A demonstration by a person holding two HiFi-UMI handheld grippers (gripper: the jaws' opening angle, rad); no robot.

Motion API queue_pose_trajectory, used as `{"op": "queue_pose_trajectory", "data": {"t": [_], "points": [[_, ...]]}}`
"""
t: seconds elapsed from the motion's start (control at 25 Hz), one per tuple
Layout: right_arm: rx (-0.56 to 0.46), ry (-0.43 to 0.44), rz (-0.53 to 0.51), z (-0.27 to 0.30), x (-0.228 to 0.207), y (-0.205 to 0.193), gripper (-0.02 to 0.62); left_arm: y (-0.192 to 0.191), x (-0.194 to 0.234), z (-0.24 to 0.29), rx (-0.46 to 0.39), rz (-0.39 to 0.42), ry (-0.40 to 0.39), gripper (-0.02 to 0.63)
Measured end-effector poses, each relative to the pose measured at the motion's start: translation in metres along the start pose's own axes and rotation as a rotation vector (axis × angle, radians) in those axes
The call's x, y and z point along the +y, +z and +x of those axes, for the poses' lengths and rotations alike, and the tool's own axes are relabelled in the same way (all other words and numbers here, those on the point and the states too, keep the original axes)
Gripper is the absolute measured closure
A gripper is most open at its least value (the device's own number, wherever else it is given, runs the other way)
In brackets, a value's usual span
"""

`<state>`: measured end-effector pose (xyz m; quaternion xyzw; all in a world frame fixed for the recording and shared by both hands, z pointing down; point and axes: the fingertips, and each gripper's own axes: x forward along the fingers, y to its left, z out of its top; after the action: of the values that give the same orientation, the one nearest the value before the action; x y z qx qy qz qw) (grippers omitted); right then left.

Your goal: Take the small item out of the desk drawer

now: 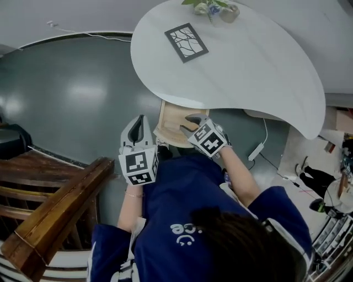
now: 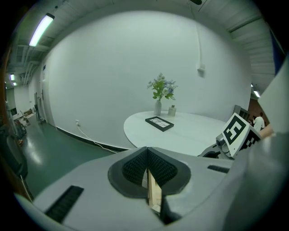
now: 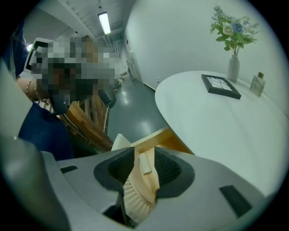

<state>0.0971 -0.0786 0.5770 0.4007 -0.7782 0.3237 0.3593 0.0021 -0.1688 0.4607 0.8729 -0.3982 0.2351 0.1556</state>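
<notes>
The pale wooden drawer (image 1: 165, 118) stands pulled out from under the white table (image 1: 248, 71). My right gripper (image 1: 187, 123) reaches over its front edge. In the right gripper view a small wooden brush (image 3: 143, 180) with white bristles lies in the gap of the right gripper (image 3: 144, 151), and the jaws stand apart around it without a clear squeeze. The drawer's wooden edge (image 3: 156, 134) shows just beyond. My left gripper (image 1: 140, 120) hovers left of the drawer. In its own view the left gripper (image 2: 147, 151) has its tips together, with a thin pale wooden strip (image 2: 153, 194) showing in the slit.
On the table lie a dark picture frame (image 1: 186, 42) and a vase of flowers (image 1: 212, 6). A brown wooden railing (image 1: 55, 204) runs at the lower left. A white power strip (image 1: 256, 150) with a cable lies on the floor at the right, beside clutter (image 1: 331, 193).
</notes>
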Motion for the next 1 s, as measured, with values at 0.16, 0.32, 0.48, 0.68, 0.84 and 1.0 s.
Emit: {"op": "queue_pose_trajectory", "data": {"t": [0.16, 0.32, 0.48, 0.68, 0.84, 1.0], "points": [[0.045, 0.056, -0.05, 0.012, 0.003, -0.004, 0.442, -0.004, 0.004, -0.003, 0.01, -0.042, 0.035, 0.602], [0.081, 0.078, -0.102, 0.026, 0.003, -0.005, 0.437, -0.01, 0.011, -0.009, 0.021, -0.063, 0.078, 0.603], [0.127, 0.11, -0.14, 0.042, 0.005, -0.012, 0.425, -0.018, 0.018, -0.017, 0.036, -0.081, 0.124, 0.601], [0.188, 0.159, -0.194, 0.065, 0.008, -0.025, 0.415, -0.031, 0.024, -0.026, 0.061, -0.099, 0.175, 0.603], [0.218, 0.184, -0.228, 0.08, 0.009, -0.03, 0.411, -0.039, 0.028, -0.033, 0.078, -0.115, 0.207, 0.601], [0.25, 0.195, -0.261, 0.093, 0.007, -0.037, 0.387, -0.048, 0.028, -0.035, 0.091, -0.165, 0.229, 0.603]]}}
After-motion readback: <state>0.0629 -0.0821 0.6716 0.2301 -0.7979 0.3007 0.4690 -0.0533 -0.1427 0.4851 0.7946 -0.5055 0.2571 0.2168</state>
